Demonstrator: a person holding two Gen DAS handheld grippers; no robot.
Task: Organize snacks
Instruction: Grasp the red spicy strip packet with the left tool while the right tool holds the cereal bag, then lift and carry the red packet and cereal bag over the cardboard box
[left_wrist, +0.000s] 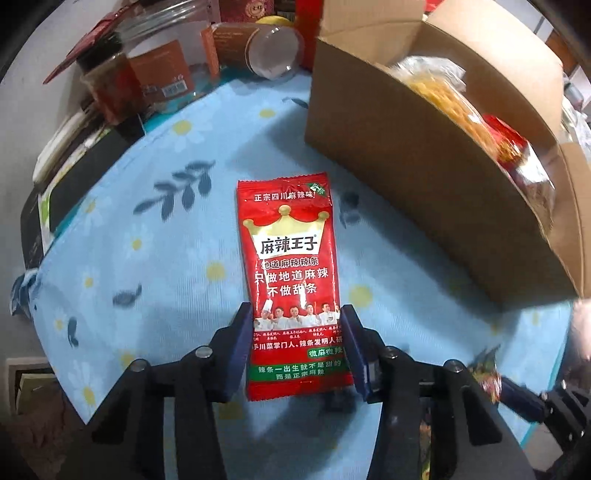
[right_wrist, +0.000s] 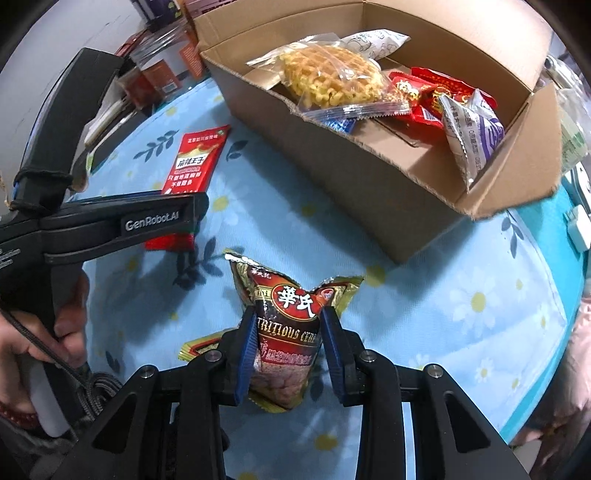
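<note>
A red snack packet (left_wrist: 291, 284) lies flat on the blue flowered tablecloth (left_wrist: 155, 258) at the centre of the left wrist view, its lower end between the blue pads of the left gripper (left_wrist: 297, 314). The pads sit right at the packet's two long edges; whether they press on it cannot be told from this angle. No earlier view is given to compare.

In the right wrist view, the right gripper (right_wrist: 289, 317) at lower centre is closed on a dark cereal bag (right_wrist: 284, 332) with gold edges, the wrapper pinched in at the waist between the pads. A second gold-edged packet (right_wrist: 201, 345) pokes out at the left behind the gripper's finger, too hidden to identify.

The cardboard box (right_wrist: 388, 192) fills the upper right of that view, flaps open. Inside rest a clear bag of waffle-shaped snack (right_wrist: 332, 77), red wrapped sweets (right_wrist: 421, 96), a silver and purple packet (right_wrist: 472, 129) leaning in the right corner and a white packet (right_wrist: 376, 42) at the back.

The person's hand (right_wrist: 66, 328) grips the black handle of the left gripper at the left edge. Jars (left_wrist: 155, 70) and cartons crowd the upper left of the left wrist view.
</note>
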